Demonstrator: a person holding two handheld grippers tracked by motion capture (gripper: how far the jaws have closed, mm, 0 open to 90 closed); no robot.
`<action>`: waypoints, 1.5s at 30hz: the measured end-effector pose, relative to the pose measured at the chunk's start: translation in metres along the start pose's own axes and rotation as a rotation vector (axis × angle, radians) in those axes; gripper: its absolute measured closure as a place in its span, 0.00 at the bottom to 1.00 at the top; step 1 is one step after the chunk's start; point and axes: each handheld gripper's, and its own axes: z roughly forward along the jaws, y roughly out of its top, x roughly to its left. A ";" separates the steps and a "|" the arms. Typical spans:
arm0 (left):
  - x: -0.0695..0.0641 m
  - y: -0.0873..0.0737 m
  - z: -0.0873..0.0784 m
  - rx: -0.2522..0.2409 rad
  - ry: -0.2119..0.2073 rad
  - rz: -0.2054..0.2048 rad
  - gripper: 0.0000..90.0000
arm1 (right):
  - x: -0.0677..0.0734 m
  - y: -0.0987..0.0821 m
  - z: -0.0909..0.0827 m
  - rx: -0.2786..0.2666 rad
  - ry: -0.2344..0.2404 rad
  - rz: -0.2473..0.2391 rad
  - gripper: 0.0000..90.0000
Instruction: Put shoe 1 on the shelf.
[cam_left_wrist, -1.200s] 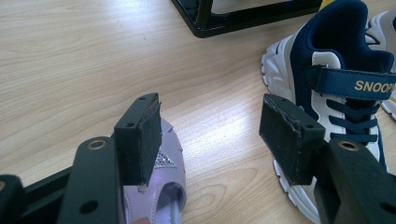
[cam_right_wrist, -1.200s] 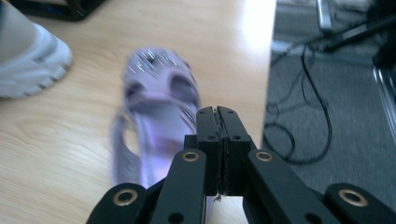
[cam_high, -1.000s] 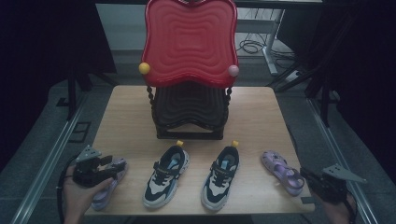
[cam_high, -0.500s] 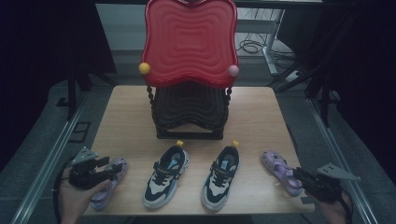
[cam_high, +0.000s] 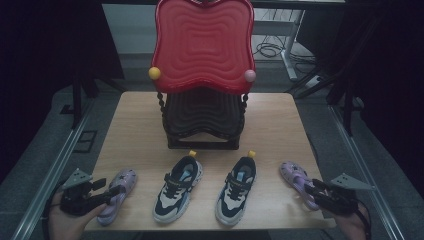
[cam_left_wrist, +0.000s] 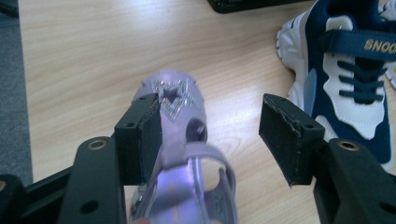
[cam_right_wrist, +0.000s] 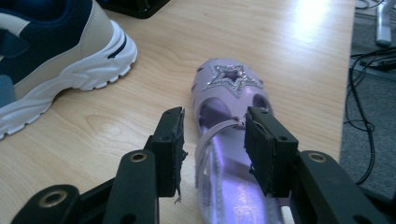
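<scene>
While both grippers are sitting at the near edge of the wooden table (cam_high: 280, 112), each is straddling a purple sandal. The left gripper (cam_left_wrist: 205, 135) is standing wide open around the left sandal (cam_left_wrist: 180, 154): one jaw is touching the sandal's side, the other is hanging well clear of it, so nothing is being held. That sandal is lying flat, its long axis running away from the person, its starred toe pointing toward the far side and slightly toward the sneakers. The right gripper (cam_right_wrist: 212, 149) is standing open more narrowly around the strap of the right sandal (cam_right_wrist: 229, 93); whether its pads are pressing the sandal I cannot tell. This sandal is lying flat too, toe pointing away.

Between the sandals, two navy and white sneakers (cam_high: 178, 187) (cam_high: 236, 189) are sitting side by side, toes toward the person. Farther back, a dark rack (cam_high: 202, 117) is carrying a red tray (cam_high: 202, 42) standing upright.
</scene>
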 end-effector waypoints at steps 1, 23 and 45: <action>0.001 -0.002 -0.001 -0.001 0.003 -0.002 0.44 | 0.000 -0.001 0.001 0.003 0.001 -0.003 0.64; -0.009 -0.032 -0.001 0.092 -0.019 0.012 0.62 | 0.005 -0.006 0.005 0.032 0.003 0.002 0.63; -0.008 -0.039 0.025 0.198 -0.048 0.012 0.89 | -0.001 -0.013 0.013 0.119 0.031 0.013 0.67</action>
